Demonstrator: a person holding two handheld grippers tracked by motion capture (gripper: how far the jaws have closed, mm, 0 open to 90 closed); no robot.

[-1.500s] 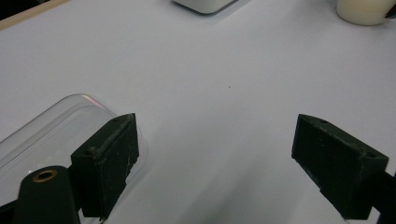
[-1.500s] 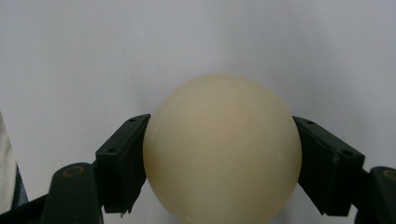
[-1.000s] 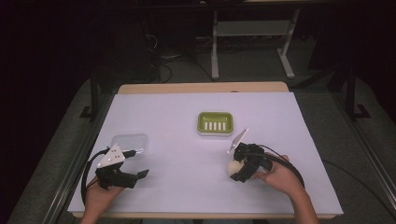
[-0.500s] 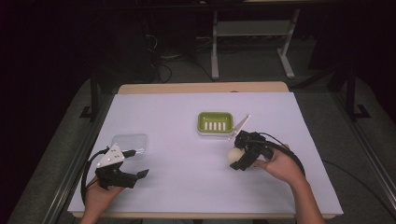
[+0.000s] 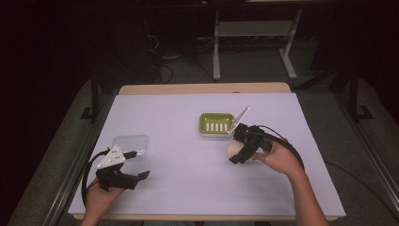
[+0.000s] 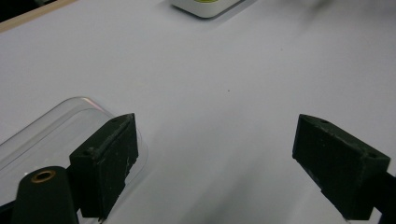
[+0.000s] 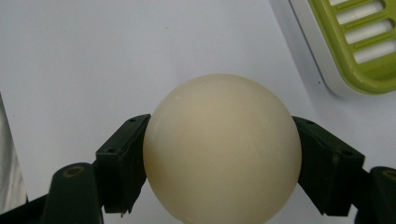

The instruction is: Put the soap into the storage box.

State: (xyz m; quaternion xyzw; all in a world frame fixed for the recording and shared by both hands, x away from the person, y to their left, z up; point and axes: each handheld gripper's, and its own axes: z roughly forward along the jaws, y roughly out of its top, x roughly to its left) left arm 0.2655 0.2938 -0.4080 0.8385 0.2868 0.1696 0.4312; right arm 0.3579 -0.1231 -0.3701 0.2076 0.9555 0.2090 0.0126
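Right claw (image 5: 236, 149) clamped, wrist angled inward — left claw (image 5: 136, 165) spread wide, resting low.

Dish (image 5: 216, 125): table (image 5: 188, 188) centre, toward far edge.
Ball (image 5: 233, 149): just before dish, slightly right, btwn R gripper (image 5: 236, 148) jaws.
Lid (image 5: 131, 142): near-left, well apart from dish.
L gripper (image 5: 136, 165): just before lid.

Cream ball (image 5: 233, 149) in right gripper (image 5: 236, 149) beside green tray (image 5: 216, 124)
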